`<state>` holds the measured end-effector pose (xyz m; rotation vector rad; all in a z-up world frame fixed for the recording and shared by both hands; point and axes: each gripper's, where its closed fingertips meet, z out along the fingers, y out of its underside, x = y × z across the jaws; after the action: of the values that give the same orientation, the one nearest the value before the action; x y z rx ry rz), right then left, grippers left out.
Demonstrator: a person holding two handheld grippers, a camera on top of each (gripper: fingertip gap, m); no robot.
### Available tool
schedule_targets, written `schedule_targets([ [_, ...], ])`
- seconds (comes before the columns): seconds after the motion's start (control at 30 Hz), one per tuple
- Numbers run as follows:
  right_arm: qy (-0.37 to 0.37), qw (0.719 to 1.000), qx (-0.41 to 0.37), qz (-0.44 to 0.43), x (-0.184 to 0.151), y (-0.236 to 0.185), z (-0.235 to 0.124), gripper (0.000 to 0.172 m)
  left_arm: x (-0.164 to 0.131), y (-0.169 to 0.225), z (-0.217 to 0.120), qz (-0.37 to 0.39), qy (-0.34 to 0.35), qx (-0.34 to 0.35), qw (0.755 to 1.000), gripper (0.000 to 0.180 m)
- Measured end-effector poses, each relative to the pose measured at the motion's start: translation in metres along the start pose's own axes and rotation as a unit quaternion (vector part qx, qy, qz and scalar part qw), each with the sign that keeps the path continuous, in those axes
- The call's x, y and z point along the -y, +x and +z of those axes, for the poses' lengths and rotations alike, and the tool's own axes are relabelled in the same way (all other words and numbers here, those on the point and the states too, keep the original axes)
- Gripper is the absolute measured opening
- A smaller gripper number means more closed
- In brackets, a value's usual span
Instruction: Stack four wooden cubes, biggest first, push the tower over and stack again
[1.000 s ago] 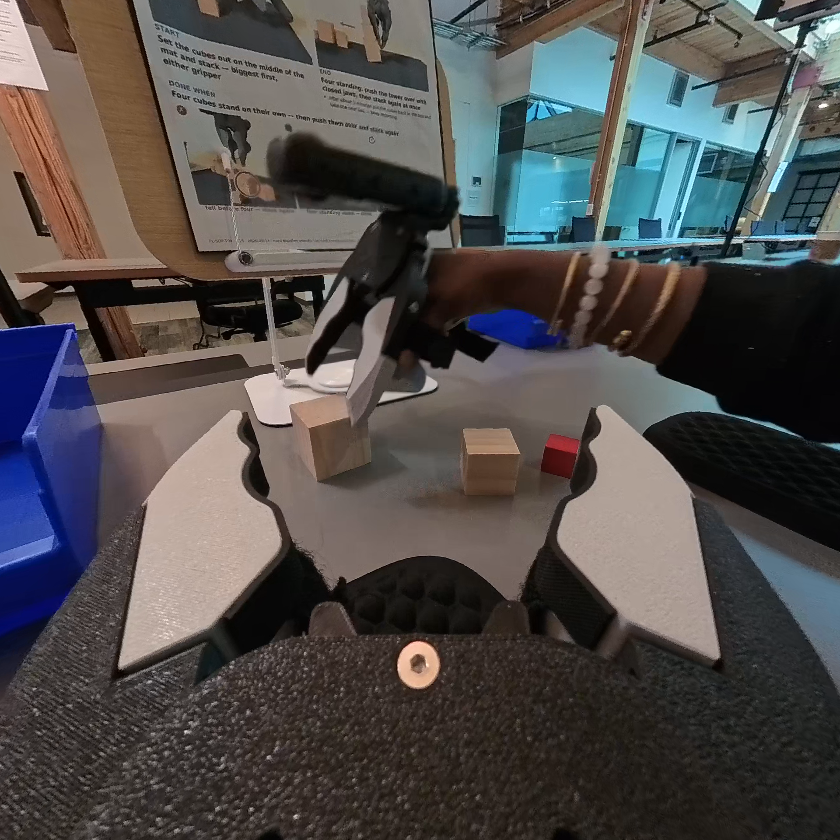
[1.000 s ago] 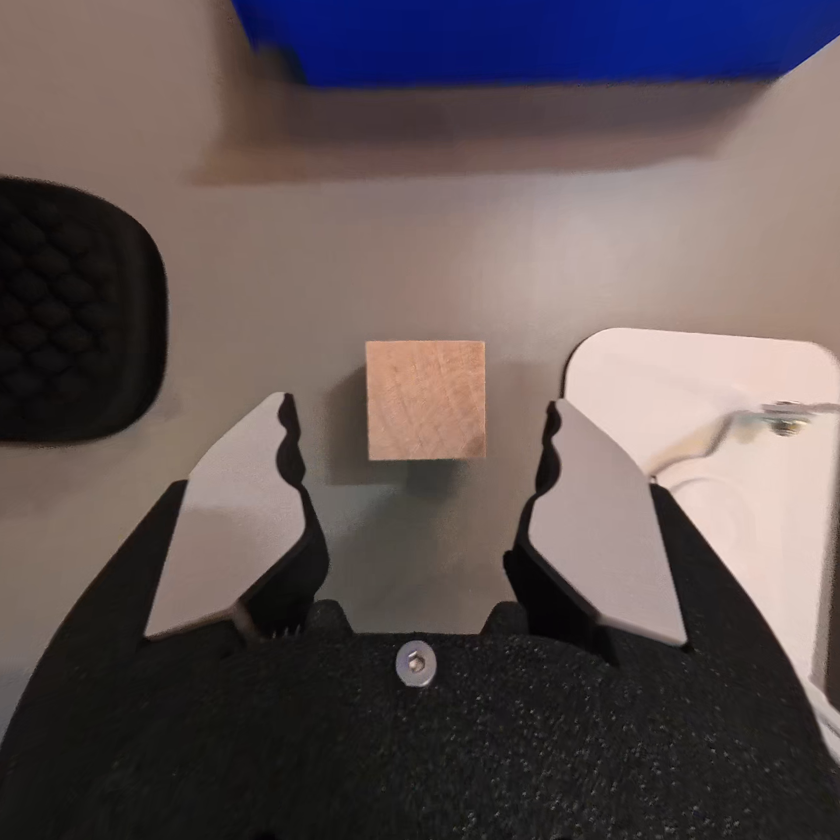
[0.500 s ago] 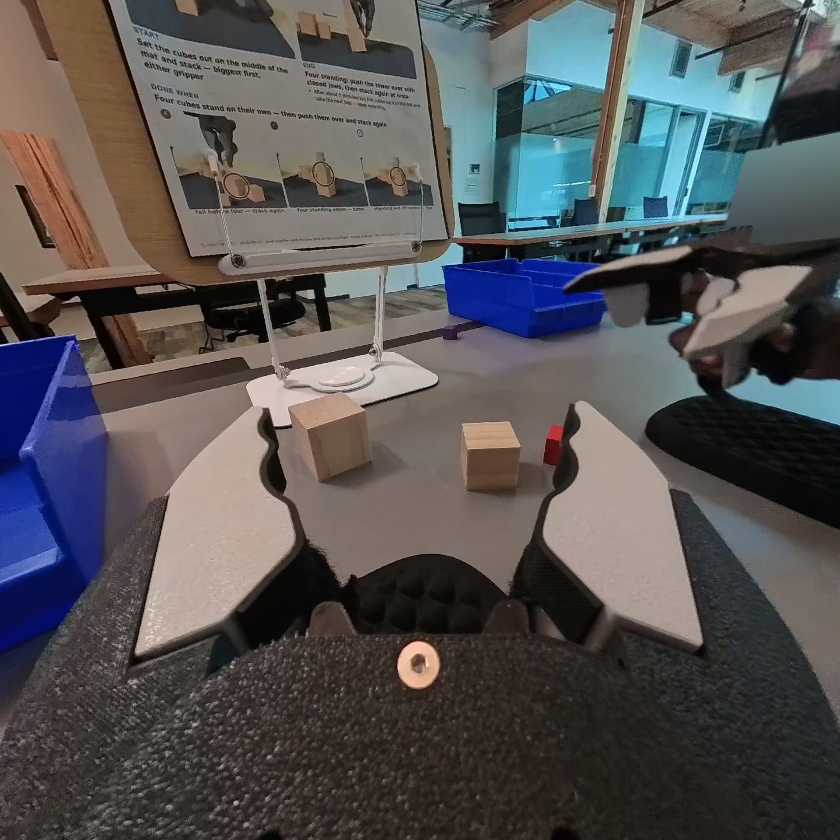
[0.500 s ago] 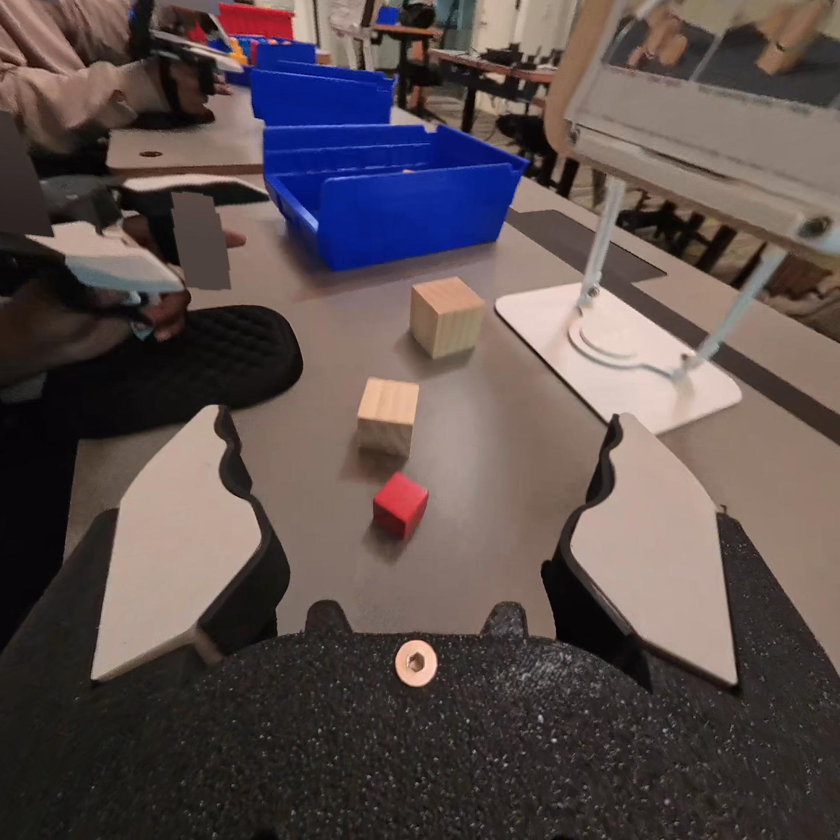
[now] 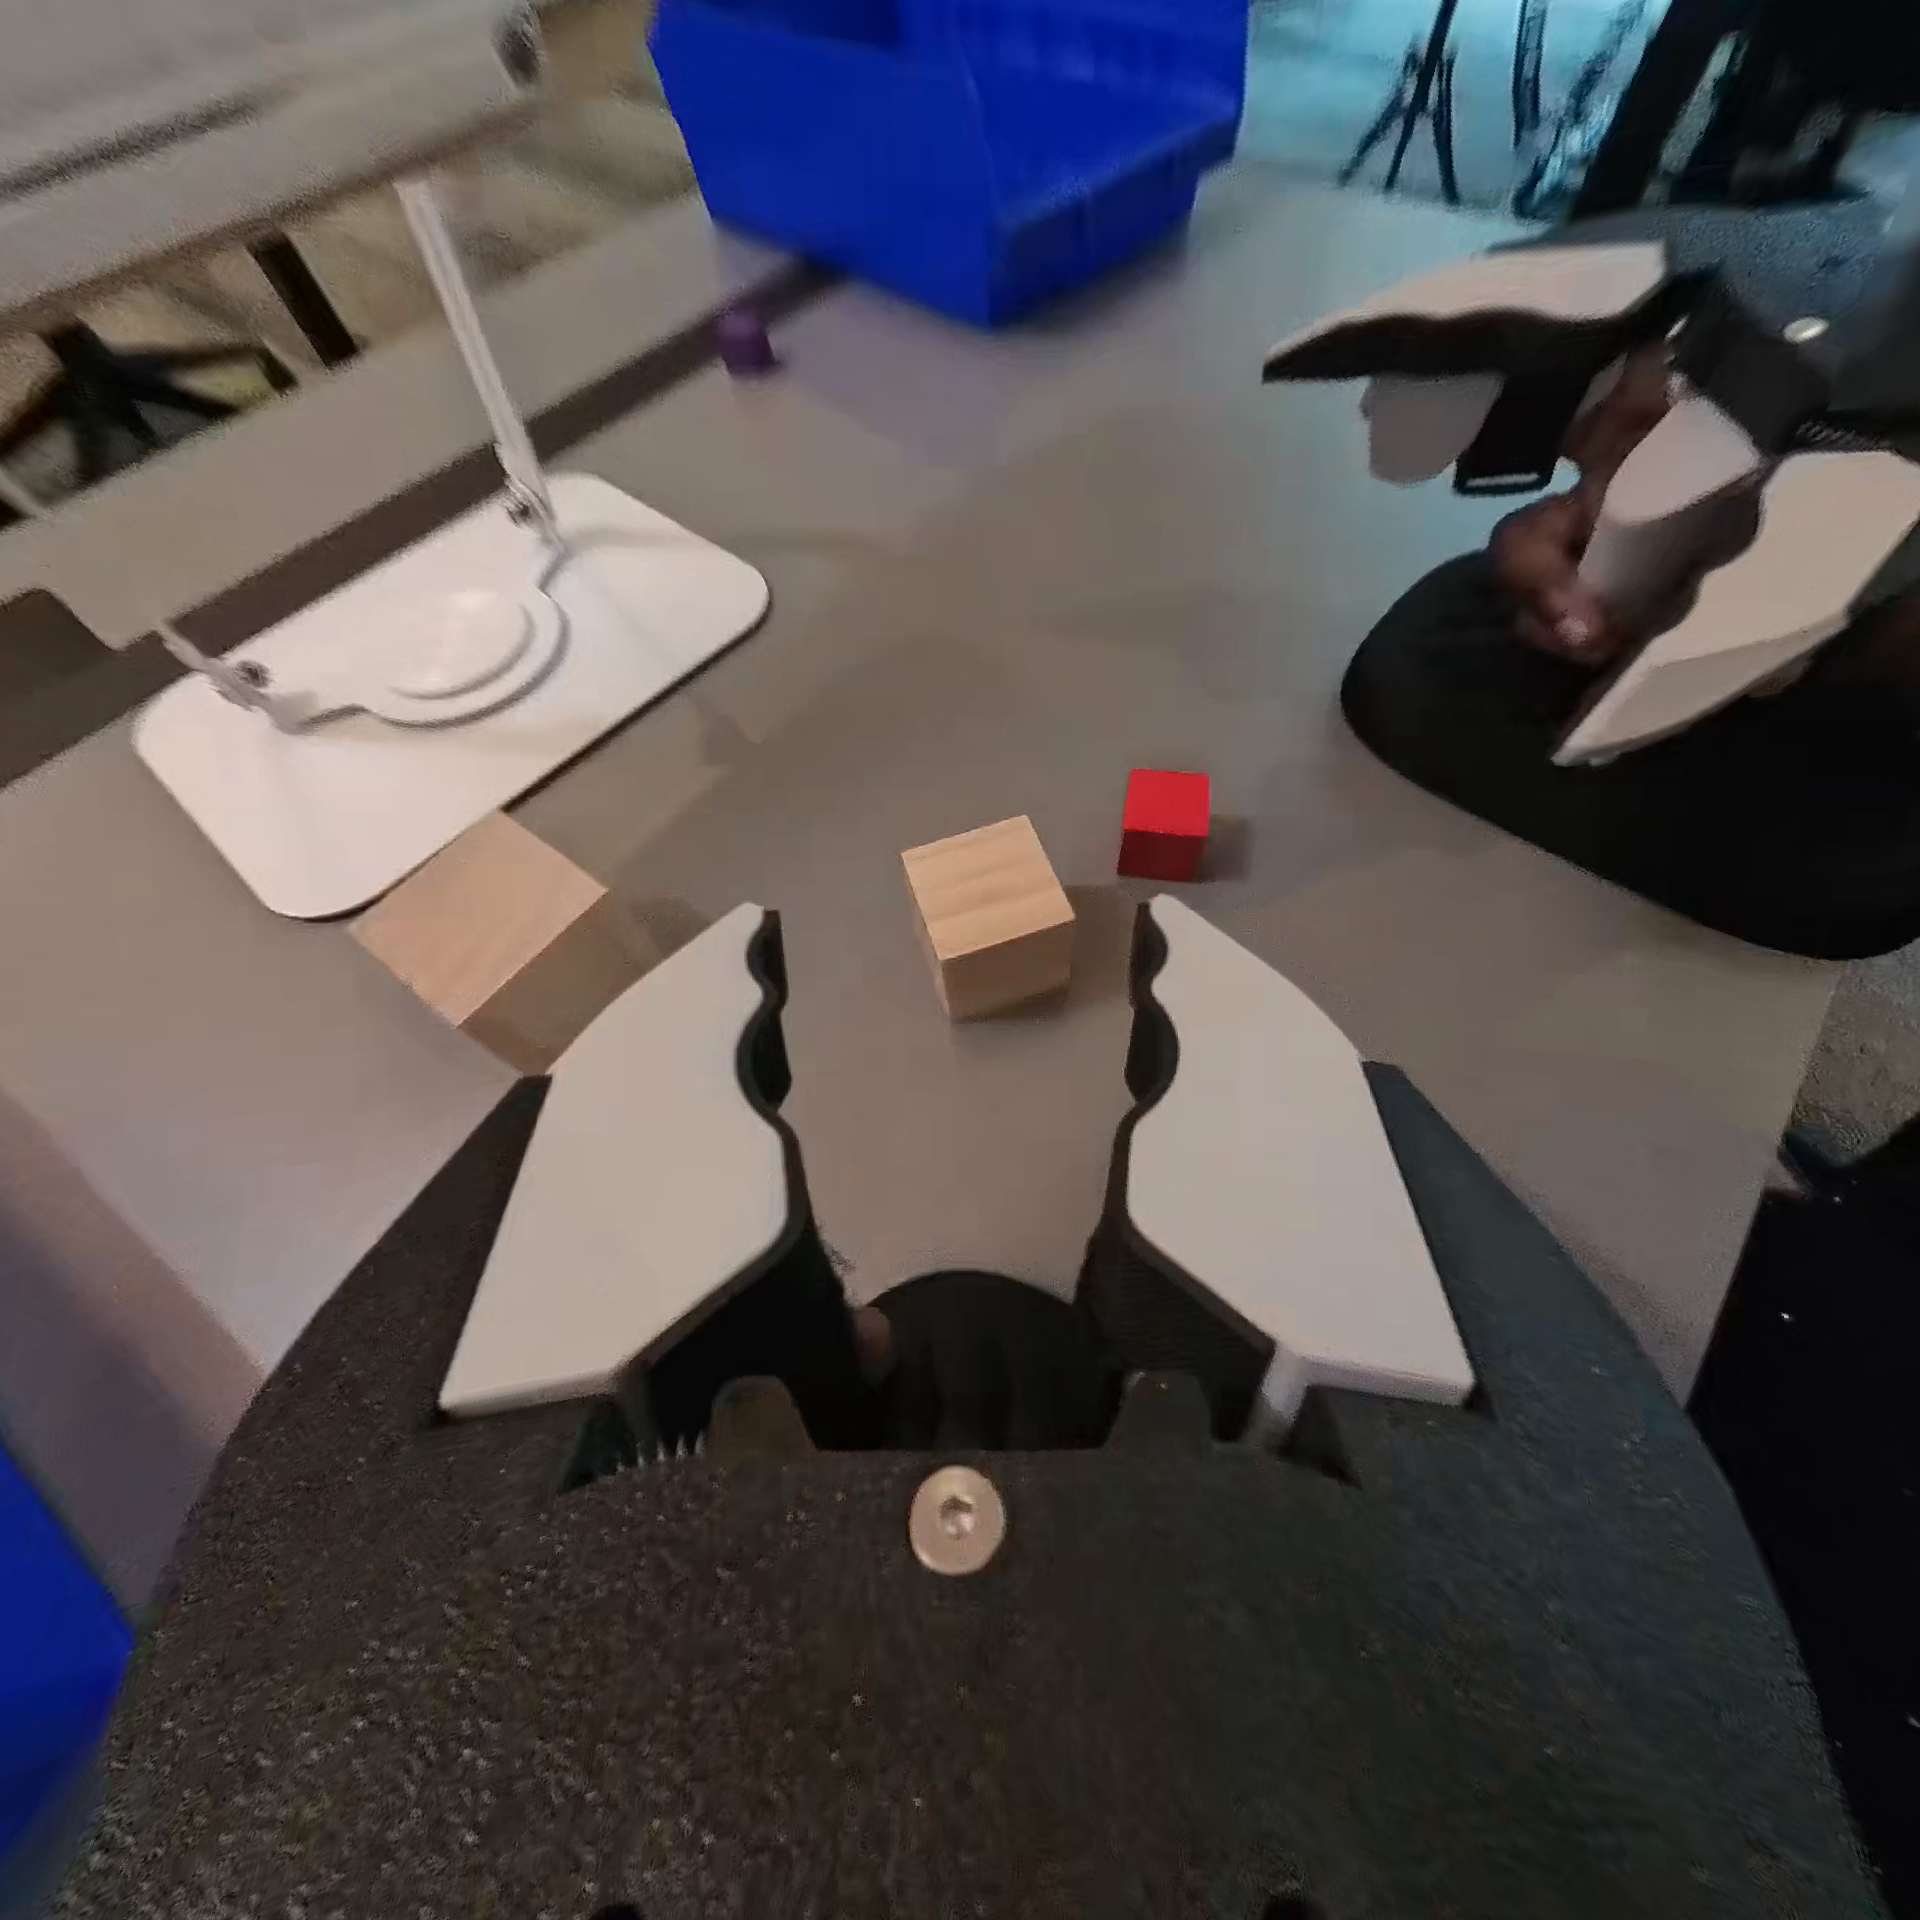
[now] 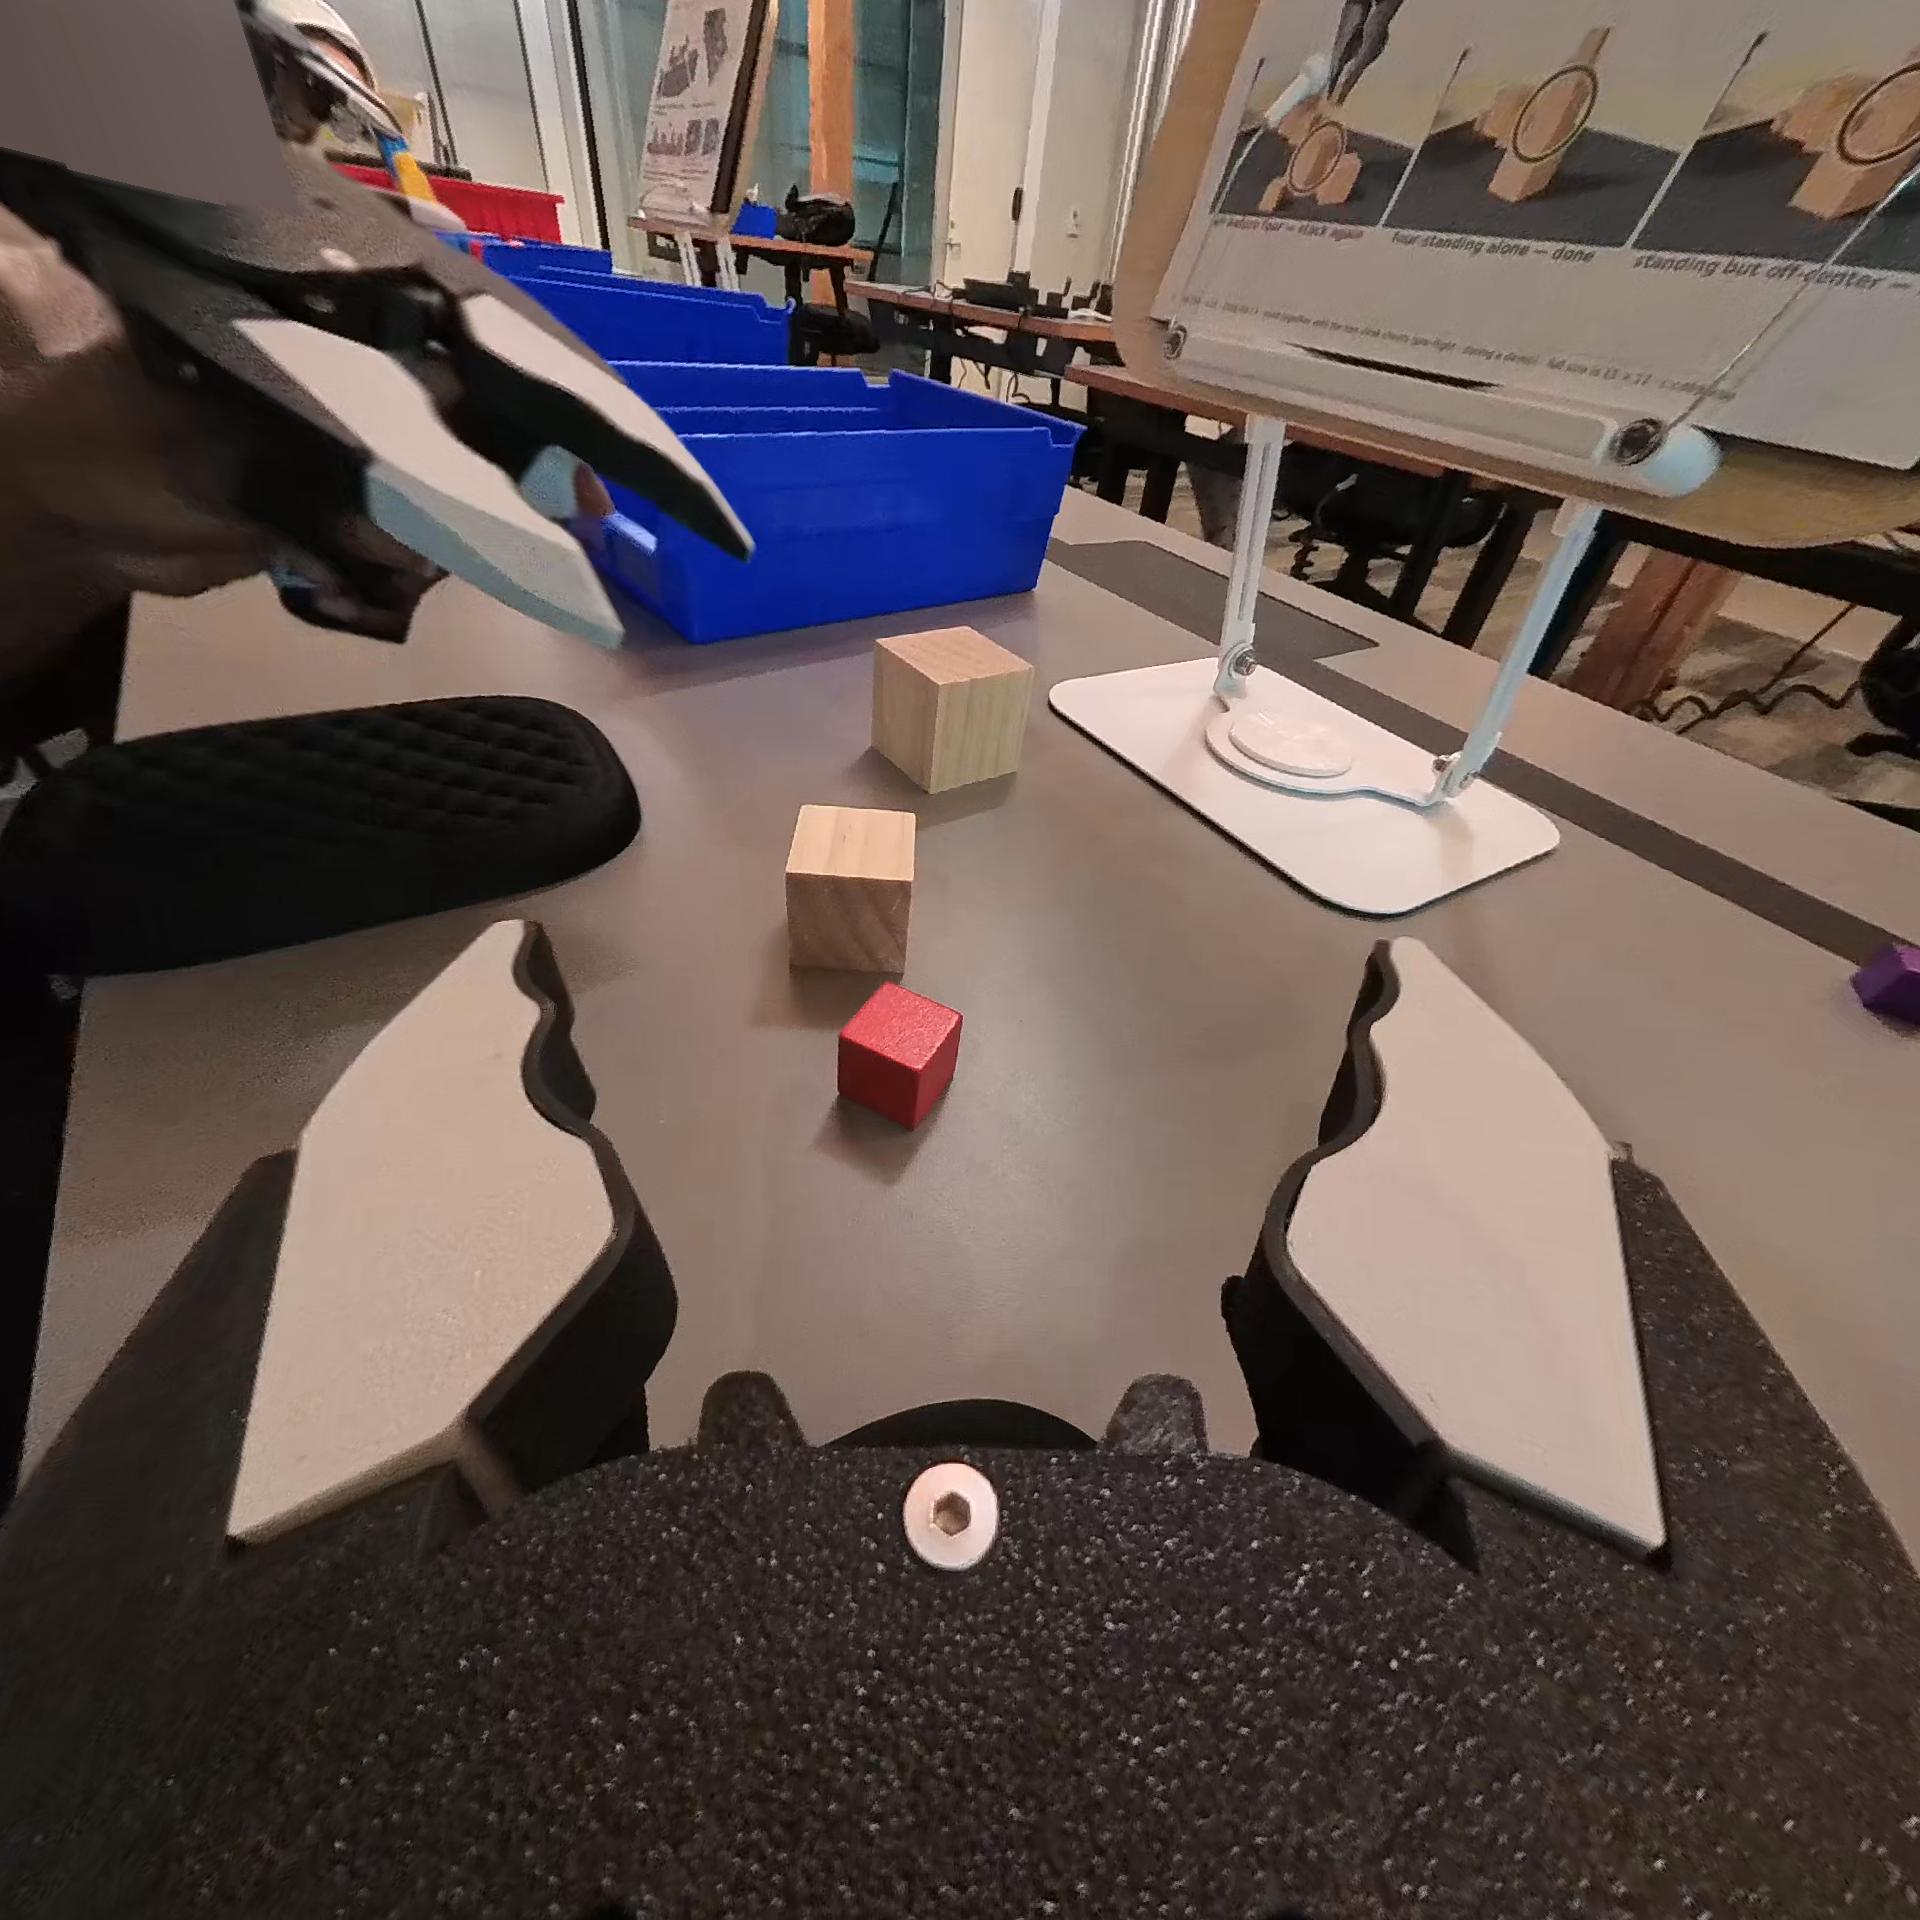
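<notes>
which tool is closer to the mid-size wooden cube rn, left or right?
Left. The left tool hangs open just short of the mid-size wooden cube, not touching it. The right tool sits farther back, open, with the red cube between it and that cube.

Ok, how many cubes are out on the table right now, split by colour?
Plain wood: 2, the larger cube and the smaller cube
Red: 1, the red cube
Purple: 1, the purple cube at the far edge
Total: 4, all resting on the grey table, none in a hand-held gripper.
</notes>
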<state>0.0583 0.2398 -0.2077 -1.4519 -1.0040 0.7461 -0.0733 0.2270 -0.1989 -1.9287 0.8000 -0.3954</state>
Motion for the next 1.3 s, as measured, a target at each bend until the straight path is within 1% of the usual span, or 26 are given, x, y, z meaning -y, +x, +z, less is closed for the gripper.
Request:
schedule_targets([
  [0.1,-0.006,1.000,-0.006,-0.013,-0.002,-0.001,0.001,0.136,0.000,0.006,0.027,0.011,-0.059,-0.009,0.998,0.066],
  [0.2,-0.016,1.000,-0.007,-0.023,-0.004,-0.002,0.003,0.137,-0.017,0.011,0.051,0.016,-0.129,-0.006,0.991,0.068],
  [0.27,-0.017,1.000,-0.006,-0.022,-0.005,-0.002,0.003,0.137,-0.028,0.015,0.063,-0.003,-0.163,-0.012,0.987,0.071],
  [0.37,-0.014,1.000,-0.005,-0.019,-0.004,-0.002,0.003,0.137,-0.035,0.017,0.073,-0.032,-0.181,-0.018,0.983,0.070],
  [0.5,-0.010,1.000,-0.005,-0.023,-0.003,-0.002,0.002,0.137,-0.044,0.015,0.081,-0.035,-0.208,-0.012,0.977,0.068],
  [0.53,-0.009,1.000,-0.005,-0.023,-0.003,-0.002,0.002,0.137,-0.046,0.014,0.083,-0.032,-0.216,-0.010,0.976,0.067],
  [0.57,-0.008,1.000,-0.005,-0.023,-0.003,-0.002,0.001,0.136,-0.048,0.014,0.084,-0.027,-0.222,-0.010,0.975,0.061],
  [0.6,-0.007,1.000,-0.005,-0.022,-0.002,-0.002,0.001,0.136,-0.048,0.013,0.085,-0.020,-0.223,-0.009,0.975,0.049],
  [0.7,0.000,1.000,-0.006,-0.020,-0.001,-0.001,0.000,0.136,-0.039,0.010,0.083,-0.002,-0.205,-0.016,0.979,0.047],
  [0.77,0.000,1.000,-0.006,-0.021,-0.001,-0.002,0.000,0.135,-0.021,0.001,0.072,0.013,-0.173,-0.017,0.985,0.047],
  [0.83,-0.001,1.000,-0.004,-0.022,-0.001,-0.002,0.000,0.135,0.001,-0.016,0.056,0.029,-0.151,-0.020,0.988,0.047],
  [0.9,-0.001,1.000,-0.003,-0.022,-0.001,-0.002,0.000,0.135,0.022,-0.035,0.040,0.066,-0.137,-0.039,0.988,0.047],
  [0.97,0.004,1.000,-0.002,-0.023,0.000,-0.003,-0.001,0.134,0.036,-0.060,0.027,0.067,-0.143,-0.046,0.986,0.047],
  [1.03,0.008,1.000,-0.004,-0.023,0.001,-0.002,-0.002,0.133,0.041,-0.082,0.019,0.065,-0.161,-0.059,0.983,0.047],
  [1.13,0.006,1.000,-0.003,-0.024,0.001,-0.003,-0.002,0.132,0.040,-0.103,0.019,0.062,-0.181,-0.080,0.978,0.047],
  [1.2,0.006,1.000,-0.002,-0.025,0.000,-0.003,-0.001,0.132,0.035,-0.108,0.023,0.070,-0.186,-0.107,0.974,0.047],
  [1.3,0.009,1.000,-0.001,-0.025,0.001,-0.004,-0.002,0.132,0.025,-0.108,0.028,0.092,-0.196,-0.167,0.962,0.047],
])
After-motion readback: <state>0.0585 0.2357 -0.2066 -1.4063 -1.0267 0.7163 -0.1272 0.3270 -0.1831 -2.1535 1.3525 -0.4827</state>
